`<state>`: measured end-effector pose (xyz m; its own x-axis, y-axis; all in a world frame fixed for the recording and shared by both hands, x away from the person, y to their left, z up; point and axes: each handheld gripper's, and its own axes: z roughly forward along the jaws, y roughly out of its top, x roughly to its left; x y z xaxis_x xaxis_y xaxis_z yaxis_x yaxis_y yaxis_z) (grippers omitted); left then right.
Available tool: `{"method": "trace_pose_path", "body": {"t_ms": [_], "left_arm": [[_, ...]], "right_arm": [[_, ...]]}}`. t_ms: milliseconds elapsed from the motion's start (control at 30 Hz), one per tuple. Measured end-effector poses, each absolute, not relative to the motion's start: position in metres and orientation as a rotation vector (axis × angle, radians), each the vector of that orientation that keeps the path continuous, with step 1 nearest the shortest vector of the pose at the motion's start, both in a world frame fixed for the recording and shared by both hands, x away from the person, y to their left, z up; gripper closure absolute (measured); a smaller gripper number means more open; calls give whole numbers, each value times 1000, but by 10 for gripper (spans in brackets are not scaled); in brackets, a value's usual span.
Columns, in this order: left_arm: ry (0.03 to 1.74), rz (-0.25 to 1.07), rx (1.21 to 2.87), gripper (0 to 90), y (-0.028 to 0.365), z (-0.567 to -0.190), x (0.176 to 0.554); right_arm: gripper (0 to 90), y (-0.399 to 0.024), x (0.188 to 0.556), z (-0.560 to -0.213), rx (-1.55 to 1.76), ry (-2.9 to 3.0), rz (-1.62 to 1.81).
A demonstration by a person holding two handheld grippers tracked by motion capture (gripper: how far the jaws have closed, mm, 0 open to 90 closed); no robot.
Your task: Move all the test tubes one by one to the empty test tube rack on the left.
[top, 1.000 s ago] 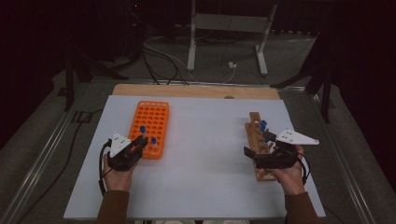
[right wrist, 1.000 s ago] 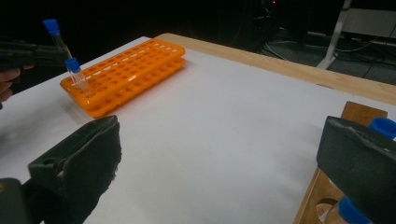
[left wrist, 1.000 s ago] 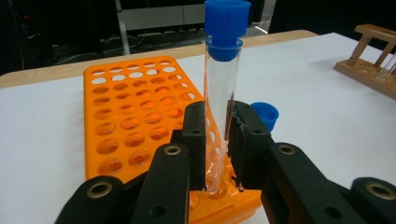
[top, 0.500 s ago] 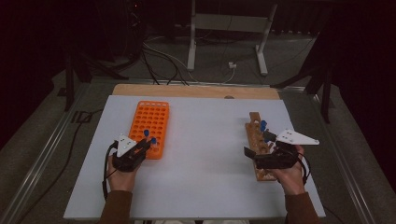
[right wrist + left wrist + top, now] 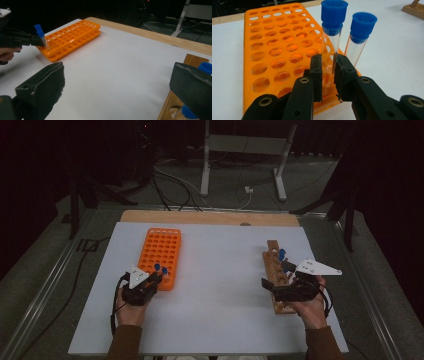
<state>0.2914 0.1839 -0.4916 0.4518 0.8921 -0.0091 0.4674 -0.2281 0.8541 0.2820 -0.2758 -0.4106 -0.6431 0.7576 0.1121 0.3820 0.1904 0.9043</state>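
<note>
Item: orange plastic test-tube rack (image 5: 161, 254) with rows of round holes, lying flat on the left half of the white table top (image 5: 220, 285), long side running away from the person. Item: clear test tube with blue screw cap (image 5: 333, 30), upright at the near right corner of the orange rack, its lower end over or in a corner hole; which of the two cannot be told. Held by: left gripper (image 5: 328, 75), black jaws closed on the tube's glass body below the cap, pads pressing on both sides. Item: second clear blue-capped tube (image 5: 360, 37), just beside the first, standing in the rack's near edge row, free of the jaws. Item: wooden test-tube rack (image 5: 278, 275), a narrow brown strip on the right half of the table, carrying blue-capped tubes (image 5: 282, 254) at its far portion. Right gripper (image 5: 117, 87): jaws spread wide, nothing between them, held above the near part of the wooden rack, one pad close to a blue cap (image 5: 206, 67).
</note>
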Motion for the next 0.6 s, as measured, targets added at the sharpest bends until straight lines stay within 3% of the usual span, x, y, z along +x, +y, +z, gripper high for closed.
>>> {"method": "trace_pose_path", "body": {"t_ms": [600], "left_arm": [[1139, 637, 1904, 785, 182, -496, 291]], "right_arm": [[0, -276, 282, -412, 1067, 2121, 1439]]}}
